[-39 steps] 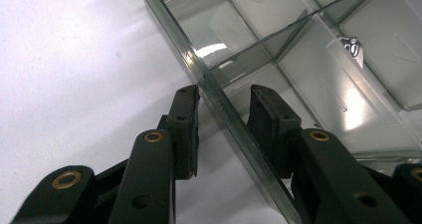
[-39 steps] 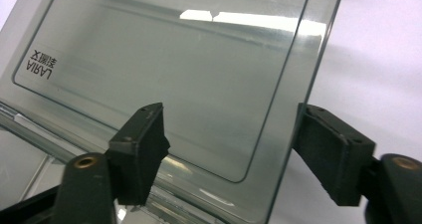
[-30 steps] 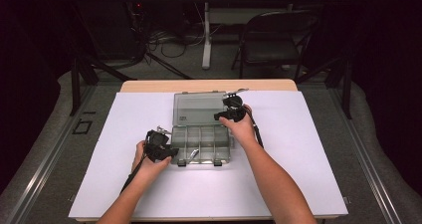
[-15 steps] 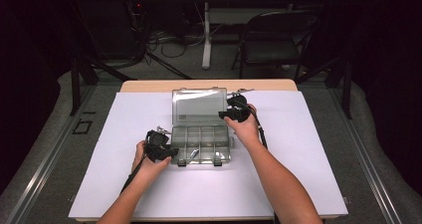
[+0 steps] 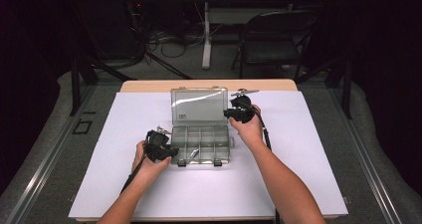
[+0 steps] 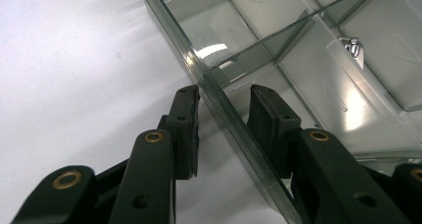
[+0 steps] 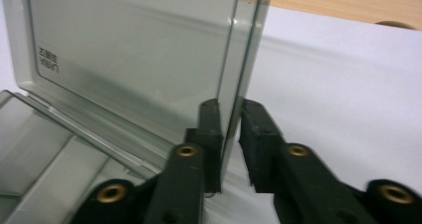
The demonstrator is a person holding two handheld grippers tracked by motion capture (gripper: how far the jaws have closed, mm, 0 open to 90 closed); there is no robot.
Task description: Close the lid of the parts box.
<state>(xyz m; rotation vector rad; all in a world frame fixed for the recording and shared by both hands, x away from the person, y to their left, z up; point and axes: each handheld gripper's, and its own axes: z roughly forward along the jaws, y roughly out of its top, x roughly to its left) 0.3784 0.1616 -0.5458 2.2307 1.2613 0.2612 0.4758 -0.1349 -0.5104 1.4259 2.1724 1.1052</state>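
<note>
On white table (image 5: pixel 298 174), mid-surface, sits clear plastic box (image 5: pixel 201 144), lid (image 5: pixel 199 107) raised upright at far side. Left gripper (image 5: pixel 166 152) at box's left wall: jaws straddle wall (image 6: pixel 219 99), one outside, one inside, small gaps both sides, not pressing. Right gripper (image 5: pixel 230 113) at lid's right edge: jaws have just been closing, lid edge (image 7: pixel 241 59) between them, left pad against it, right pad just beside. Small metal piece (image 6: pixel 352 47) lies in one compartment. Chair (image 5: pixel 276 40) stands beyond table.
</note>
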